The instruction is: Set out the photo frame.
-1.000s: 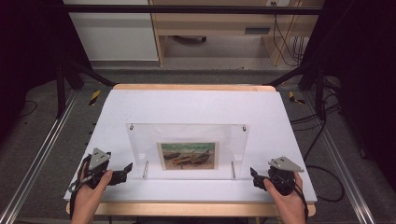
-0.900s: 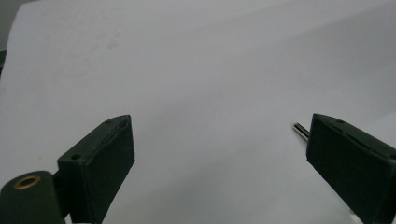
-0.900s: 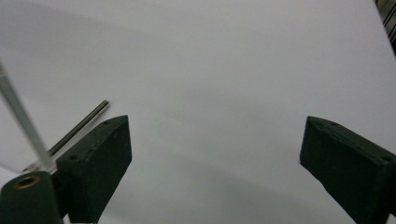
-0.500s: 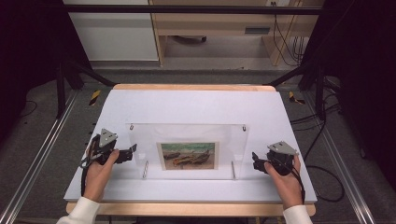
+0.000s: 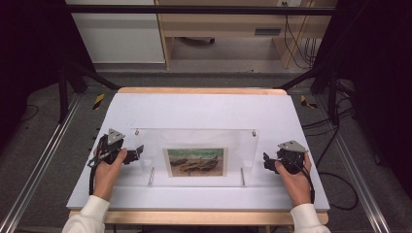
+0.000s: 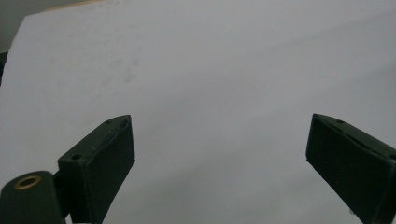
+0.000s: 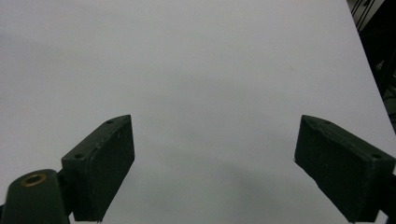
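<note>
Clear acrylic is forming a picture frame (image 5: 194, 153) that is lying flat near the middle of the white table (image 5: 204, 109), a little toward the near edge. Inside it a small painting (image 5: 197, 161) of boats on a shore is sitting centred toward the frame's near side. Two small metal studs are showing at the frame's far corners and two thin metal posts (image 5: 151, 175) are standing along its near edge.

At the frame's left edge the left gripper (image 5: 137, 151) is hovering, its jaws pointing right and reaching just to that edge; whether they are touching it cannot be told from the high view. In the left gripper view the left gripper's jaws are standing wide apart with nothing between them, bare white table surface lying beyond.

Just right of the frame's right edge the right gripper (image 5: 266, 161) is waiting, apart from the acrylic, its jaws pointing left. In the right gripper view its jaws are likewise spread wide and holding nothing.

A person's hands are grasping both grippers, white sleeves (image 5: 90, 213) entering from the near side.
</note>
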A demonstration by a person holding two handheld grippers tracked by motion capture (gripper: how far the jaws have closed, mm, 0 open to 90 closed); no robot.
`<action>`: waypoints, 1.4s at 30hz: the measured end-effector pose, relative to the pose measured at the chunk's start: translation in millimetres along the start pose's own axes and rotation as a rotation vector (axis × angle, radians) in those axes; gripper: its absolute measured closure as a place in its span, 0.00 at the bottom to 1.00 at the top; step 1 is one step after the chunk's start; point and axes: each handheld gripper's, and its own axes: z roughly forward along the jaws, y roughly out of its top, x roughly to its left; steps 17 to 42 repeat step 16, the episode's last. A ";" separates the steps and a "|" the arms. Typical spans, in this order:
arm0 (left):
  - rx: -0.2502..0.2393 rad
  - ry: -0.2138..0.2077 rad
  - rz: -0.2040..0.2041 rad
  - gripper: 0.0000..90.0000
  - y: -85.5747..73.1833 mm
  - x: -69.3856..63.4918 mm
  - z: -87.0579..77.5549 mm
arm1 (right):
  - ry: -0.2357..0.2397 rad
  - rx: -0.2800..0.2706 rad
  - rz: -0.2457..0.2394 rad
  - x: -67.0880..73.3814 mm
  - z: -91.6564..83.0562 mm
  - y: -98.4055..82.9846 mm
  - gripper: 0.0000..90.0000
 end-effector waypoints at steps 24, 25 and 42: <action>-0.010 0.063 0.024 0.06 -16.7 -2.3 -15.3 | -0.018 0.055 0.000 6.8 -5.8 -6.2 0.14; -0.010 0.063 0.024 0.06 -16.7 -2.3 -15.3 | -0.018 0.055 0.000 6.8 -5.8 -6.2 0.14; -0.010 0.063 0.024 0.06 -16.7 -2.3 -15.3 | -0.018 0.055 0.000 6.8 -5.8 -6.2 0.14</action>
